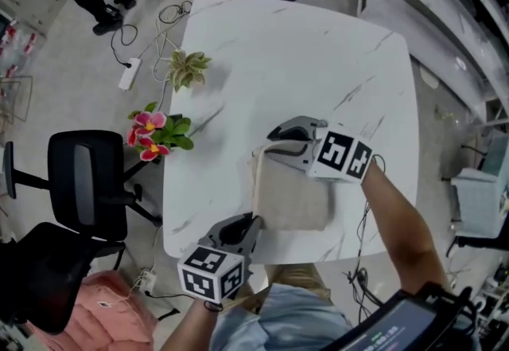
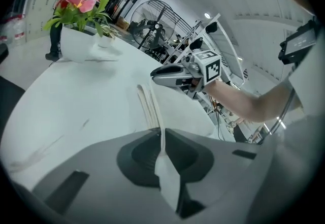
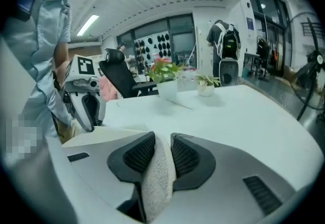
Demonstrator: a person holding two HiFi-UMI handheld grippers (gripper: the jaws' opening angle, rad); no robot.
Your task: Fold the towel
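Two grippers grip one towel [image 1: 290,200], which lies folded on the white tabletop [image 1: 318,63] toward its 6 o'clock edge. The left gripper [image 1: 251,224] sits at the towel's 7 o'clock corner, tilted downward, with the person's hand behind it at the tabletop's near edge. Its jaws are nearly together, pinching a thin edge of the cloth. The right forearm [image 1: 398,214] reaches in from 5 o'clock, and the right gripper [image 1: 272,144] points down at the towel's 11 o'clock corner. Its jaws stand narrowly apart, clamped on a thick fold of terry.

At the tabletop's 9 o'clock edge a white pot [image 3: 167,89] carries pink flowers [image 1: 151,134]. Just beyond it, toward 10 o'clock, a smaller pot [image 3: 205,90] holds a pale-leaved plant [image 1: 188,67].
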